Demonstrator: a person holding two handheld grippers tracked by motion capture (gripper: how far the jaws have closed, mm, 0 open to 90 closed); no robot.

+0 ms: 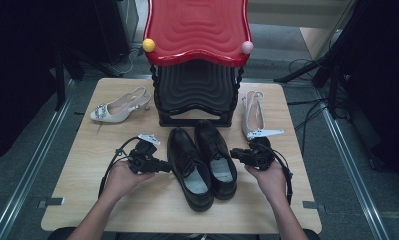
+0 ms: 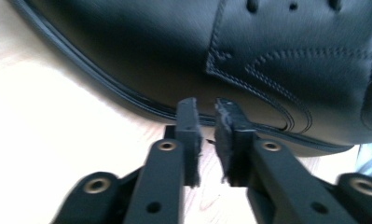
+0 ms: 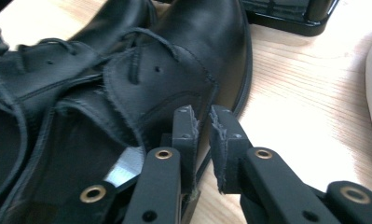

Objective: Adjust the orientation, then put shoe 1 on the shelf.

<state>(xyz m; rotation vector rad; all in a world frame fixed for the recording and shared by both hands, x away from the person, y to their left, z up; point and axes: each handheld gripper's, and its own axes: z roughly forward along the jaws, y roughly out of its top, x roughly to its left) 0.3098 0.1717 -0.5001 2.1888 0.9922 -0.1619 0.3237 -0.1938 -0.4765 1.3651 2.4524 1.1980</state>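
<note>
Forearms come in from the near edge of the desk (image 1: pixel 87 210), one hand on each side of a pair of black lace-up shoes.

On the left, the left gripper (image 1: pixel 163 166) lies level in the person's left hand (image 1: pixel 121 180) and points at the outer side of the left black shoe (image 1: pixel 189 167). From the left gripper view its jaws stand slightly apart with a narrow gap and nothing between them, tips just short of the shoe's sole edge (image 2: pixel 127 95); I cannot tell whether they touch it.

Both shoes stand side by side at mid-desk, toes pointing away from the person and heels toward the near edge, touching or nearly touching each other. The right black shoe (image 1: pixel 216 157) sits a little farther back than its mate.

On the right, the right gripper (image 1: pixel 237 153) is held level in the right hand (image 1: pixel 271 179), aimed at that shoe's outer side. In the right gripper view its jaws are likewise released, a small gap, empty, close beside the shoe's upper (image 3: pixel 174 70).

Farther back, a white heeled shoe (image 1: pixel 118 106) lies at the left, a black-and-red stepped rack (image 1: pixel 197 60) stands in the middle, and another white heeled shoe (image 1: pixel 253 115) lies at the right.
</note>
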